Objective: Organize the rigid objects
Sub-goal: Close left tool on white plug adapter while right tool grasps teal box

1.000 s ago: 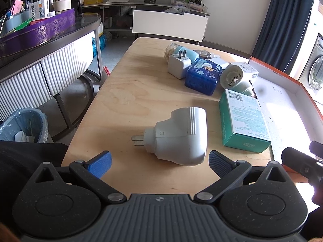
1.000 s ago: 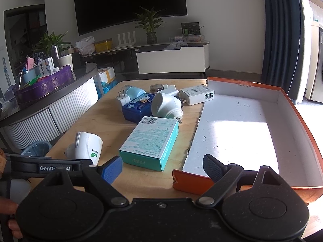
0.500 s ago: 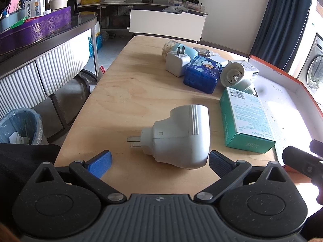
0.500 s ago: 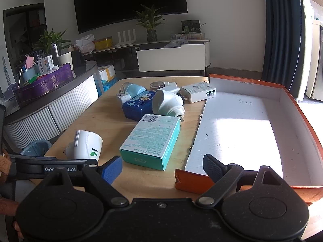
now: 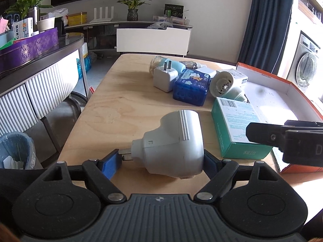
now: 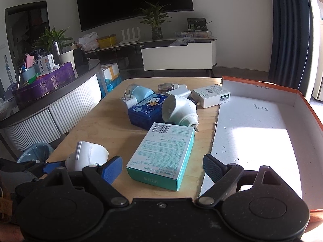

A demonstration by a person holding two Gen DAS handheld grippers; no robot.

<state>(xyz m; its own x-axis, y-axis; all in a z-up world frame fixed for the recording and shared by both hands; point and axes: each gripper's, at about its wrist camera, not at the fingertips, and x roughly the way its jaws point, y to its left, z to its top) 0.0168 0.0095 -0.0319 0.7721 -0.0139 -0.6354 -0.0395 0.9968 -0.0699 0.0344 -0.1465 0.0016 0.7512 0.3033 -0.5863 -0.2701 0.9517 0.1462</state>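
**Left jaws closing around the near plug unit**

While I am watching the left wrist view, my left gripper (image 5: 161,162) is closing its jaws around the white plug-in unit (image 5: 173,147): the right pad is touching the rounded body, the left pad is sitting just beside the metal prongs. That unit is lying on its side at the near end of the wooden table (image 5: 125,100). My right gripper (image 6: 162,166) is hanging wide open, gripping nothing, over one teal bandage box (image 6: 163,153). Beyond it I am counting one blue tin (image 6: 146,111), a second white plug-in unit (image 6: 178,111), one white charger (image 5: 164,78), one small white carton (image 6: 212,97). One orange-rimmed tray (image 6: 308,111) is lying to the right.
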